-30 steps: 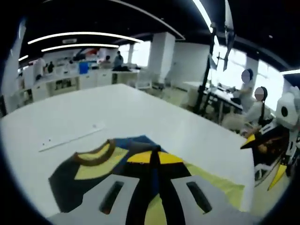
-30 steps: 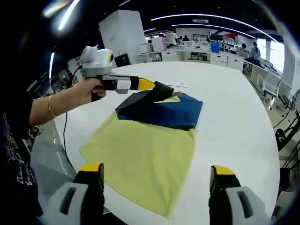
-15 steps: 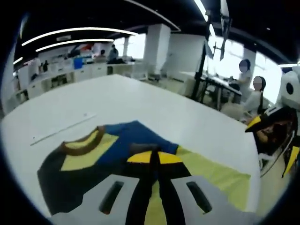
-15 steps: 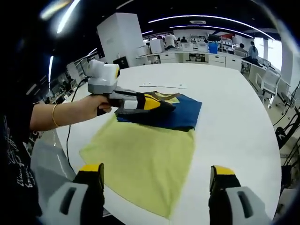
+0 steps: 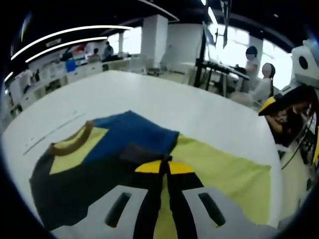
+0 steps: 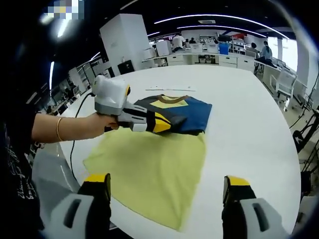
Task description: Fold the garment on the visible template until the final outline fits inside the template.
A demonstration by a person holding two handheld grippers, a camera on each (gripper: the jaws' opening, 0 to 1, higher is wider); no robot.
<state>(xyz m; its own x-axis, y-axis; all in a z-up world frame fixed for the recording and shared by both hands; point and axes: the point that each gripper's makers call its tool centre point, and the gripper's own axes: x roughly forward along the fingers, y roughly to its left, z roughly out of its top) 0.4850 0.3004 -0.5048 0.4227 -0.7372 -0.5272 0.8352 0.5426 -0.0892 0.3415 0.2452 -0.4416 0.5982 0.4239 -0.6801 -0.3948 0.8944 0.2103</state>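
Currently one folded garment (image 6: 174, 112) overlaps one yellow template (image 6: 149, 172), left gripper (image 6: 167, 123) pinching it, right gripper (image 6: 167, 191) spread empty.

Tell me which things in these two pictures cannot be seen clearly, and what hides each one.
- Left gripper: in the left gripper view the jaws look closed at the dark folded garment; whether they pinch cloth is hidden.
- Yellow cloth template: in the right gripper view, the garment covers its far edge.
- Thin white strip on the white table: too small to identify.
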